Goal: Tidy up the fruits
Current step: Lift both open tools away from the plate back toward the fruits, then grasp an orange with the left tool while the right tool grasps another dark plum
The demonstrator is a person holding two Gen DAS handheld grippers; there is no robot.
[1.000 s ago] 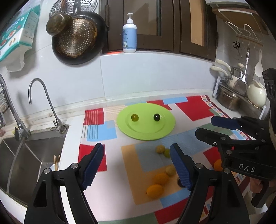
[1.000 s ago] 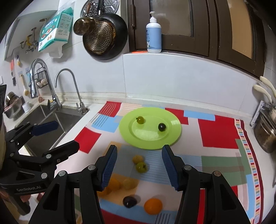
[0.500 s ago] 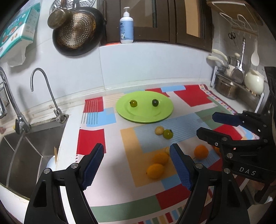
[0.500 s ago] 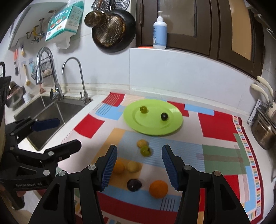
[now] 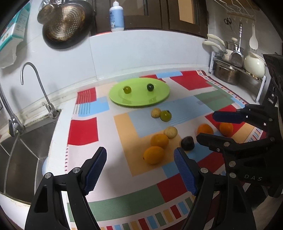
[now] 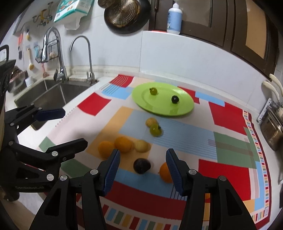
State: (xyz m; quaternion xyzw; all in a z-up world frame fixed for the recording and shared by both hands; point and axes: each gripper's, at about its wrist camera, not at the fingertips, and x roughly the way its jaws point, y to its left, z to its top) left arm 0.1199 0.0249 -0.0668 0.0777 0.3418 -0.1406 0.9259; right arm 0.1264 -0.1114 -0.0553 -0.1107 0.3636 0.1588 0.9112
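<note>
A green plate (image 5: 139,100) (image 6: 184,109) sits at the back of the colourful mat, holding a green fruit (image 5: 127,89) and a dark fruit (image 5: 150,87). Loose on the mat are several fruits: oranges (image 5: 154,155) (image 6: 123,144), pale yellow fruits (image 5: 170,132), a green one (image 6: 155,130) and a dark purple one (image 5: 187,143) (image 6: 141,166). My left gripper (image 5: 140,169) is open and empty, above the mat's near edge. My right gripper (image 6: 142,169) is open and empty, with the purple fruit just ahead of its fingers.
A steel sink (image 6: 49,92) with taps (image 5: 39,83) lies to the left. Pots and a rack (image 5: 235,70) stand at the right back. A pan (image 5: 65,23) and a soap bottle (image 5: 116,16) are on the wall behind.
Both grippers have pulled back and upward from the plate, so more of the mat and the near fruits show. Both stay open and empty. The fruits have not moved.
</note>
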